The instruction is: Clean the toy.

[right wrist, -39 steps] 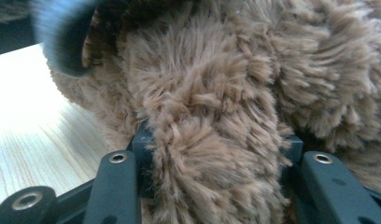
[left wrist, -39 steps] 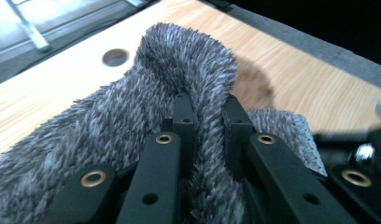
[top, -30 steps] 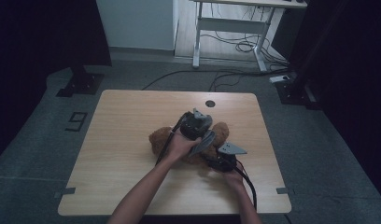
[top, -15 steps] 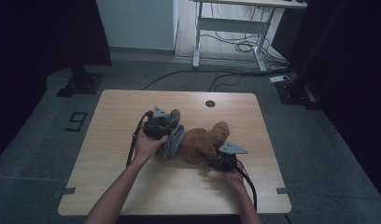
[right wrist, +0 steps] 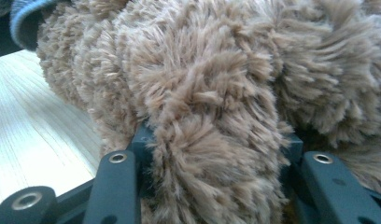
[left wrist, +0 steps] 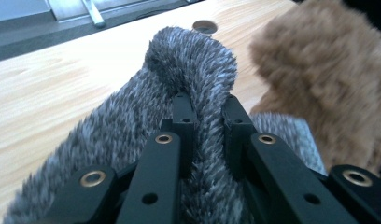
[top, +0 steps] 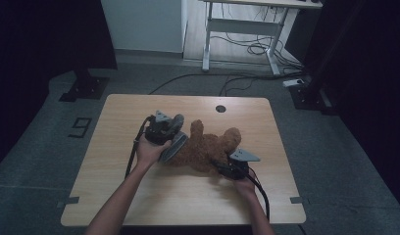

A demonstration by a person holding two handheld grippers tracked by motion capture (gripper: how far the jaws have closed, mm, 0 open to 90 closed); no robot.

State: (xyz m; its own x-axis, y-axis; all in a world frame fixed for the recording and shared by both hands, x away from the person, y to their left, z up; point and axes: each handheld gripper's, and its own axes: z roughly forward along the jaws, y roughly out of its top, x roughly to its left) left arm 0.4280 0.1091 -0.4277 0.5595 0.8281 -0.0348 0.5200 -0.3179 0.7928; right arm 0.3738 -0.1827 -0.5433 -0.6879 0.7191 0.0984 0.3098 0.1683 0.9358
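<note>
1. I see the brown teddy bear (top: 204,147) lying on the wooden table (top: 139,196), about mid-table, just below the round cable hole (top: 220,108) at the far edge.
2. My left gripper (top: 169,147) sits just left of the bear, near the raised limb. In the left gripper view its jaws are clenched on a fold of grey fuzzy fabric (left wrist: 188,88); the pile bulges up btwn and past the tips.
3. That grey fabric (top: 172,145) lies against the bear's left side, touching the brown fur; the left gripper view shows the bear (left wrist: 319,70) right next to the cloth.
4. A blue-edged bit of the fabric (right wrist: 25,16) shows at the top-left corner of the right gripper view, up against the bear's fur. Can't tell if it wraps any part of the bear.
5. My right gripper (top: 226,167) is at the bear's lower-right side, nearest me. In the right gripper view the jaws grasp a thick tuft of the bear's body (right wrist: 212,140), fur spilling over both jaws.
6. Both hands rest low on the table, one each side of the bear; cables trail back toward me.
</note>
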